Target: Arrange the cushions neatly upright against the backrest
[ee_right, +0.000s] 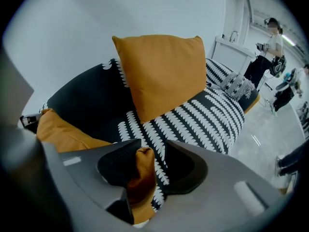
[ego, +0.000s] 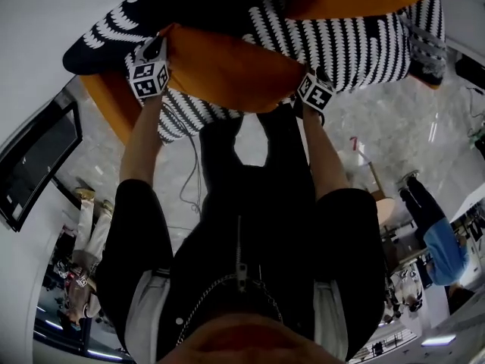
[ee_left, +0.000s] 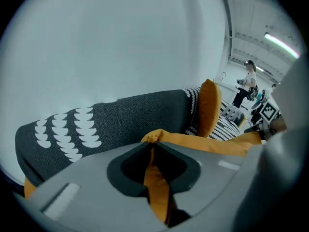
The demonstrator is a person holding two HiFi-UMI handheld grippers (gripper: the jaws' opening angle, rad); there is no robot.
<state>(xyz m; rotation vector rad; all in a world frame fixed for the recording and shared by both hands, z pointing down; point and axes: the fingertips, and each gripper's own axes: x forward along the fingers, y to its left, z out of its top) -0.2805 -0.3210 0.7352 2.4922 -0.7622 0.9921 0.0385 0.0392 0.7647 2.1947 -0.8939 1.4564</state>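
The left tongs [ee_left: 153, 146] are clenched on 1 corner of the orange cushion [ego: 227, 70], which stretches over the seat of the black-and-white sofa [ee_right: 207, 117]. The right tongs [ee_right: 153, 146] stand released, with the cushion's other corner loose between them. Beyond, a 2nd orange cushion [ee_right: 161, 74] leans upright against the backrest [ee_right: 89, 100].

Was a sofa [ee_right: 207, 112], dark with a white leaf print, orange along the base. Bore an orange cushion [ee_right: 161, 74] standing upright against the backrest [ee_right: 84, 100], about midway along the seat. Carried a second cushion [ee_right: 65, 134], orange too, lying low and flat along the seat's front edge toward one end. Held a small patterned pillow [ee_right: 236, 87] at the seat's far end, well apart from both.
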